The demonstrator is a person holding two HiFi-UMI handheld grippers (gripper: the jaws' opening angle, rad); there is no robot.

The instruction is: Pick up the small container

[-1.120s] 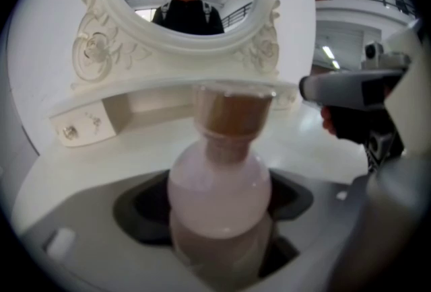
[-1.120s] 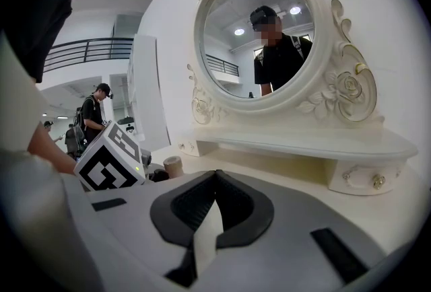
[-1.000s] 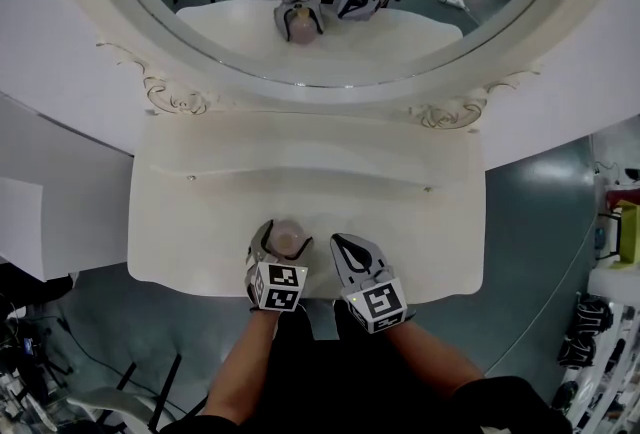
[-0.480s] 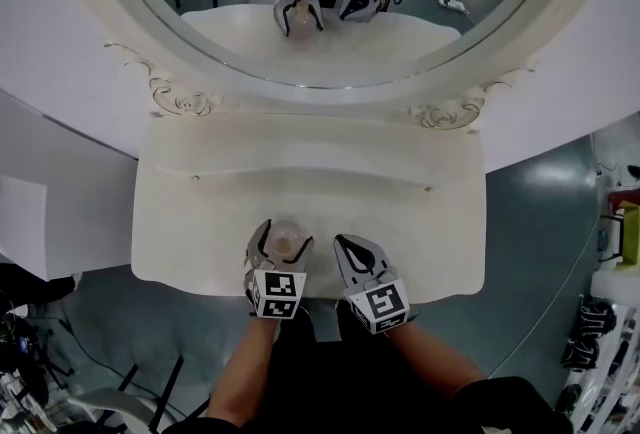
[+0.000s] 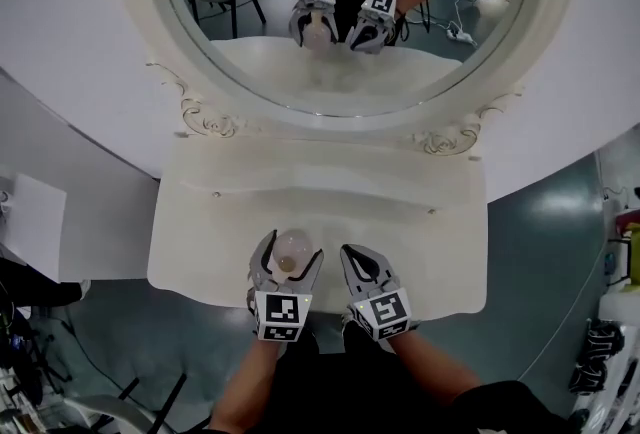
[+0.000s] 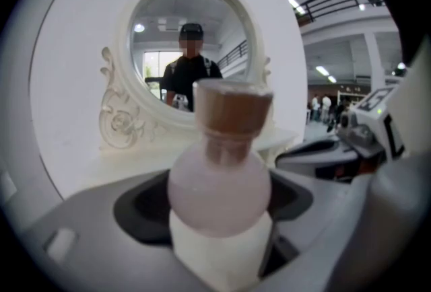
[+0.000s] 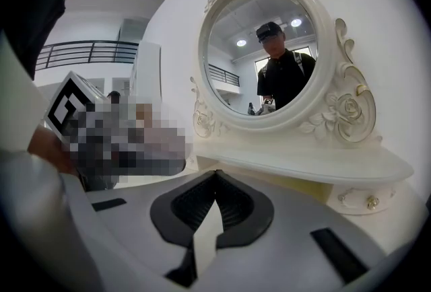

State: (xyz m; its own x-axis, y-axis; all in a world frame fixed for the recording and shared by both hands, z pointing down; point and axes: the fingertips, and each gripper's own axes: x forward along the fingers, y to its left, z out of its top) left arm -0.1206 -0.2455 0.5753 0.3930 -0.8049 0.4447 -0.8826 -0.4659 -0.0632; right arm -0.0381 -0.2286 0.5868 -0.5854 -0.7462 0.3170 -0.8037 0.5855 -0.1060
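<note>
**Frosted bottle clamped in front of the mirror**

The left gripper (image 5: 291, 244) is clamping its smooth grey jaws on the small container (image 6: 219, 186), a round-bellied bottle of frosted pale pink with a brown cylindrical cap (image 6: 232, 109). It is sitting over the glossy cream vanity top (image 5: 430, 252), straight out from the oval mirror (image 5: 340, 62). Whether its base is touching the top is unclear. Just right of it, the right gripper (image 7: 214, 179) is pressing its ribbed black pads (image 7: 236, 206) together on nothing.
</note>
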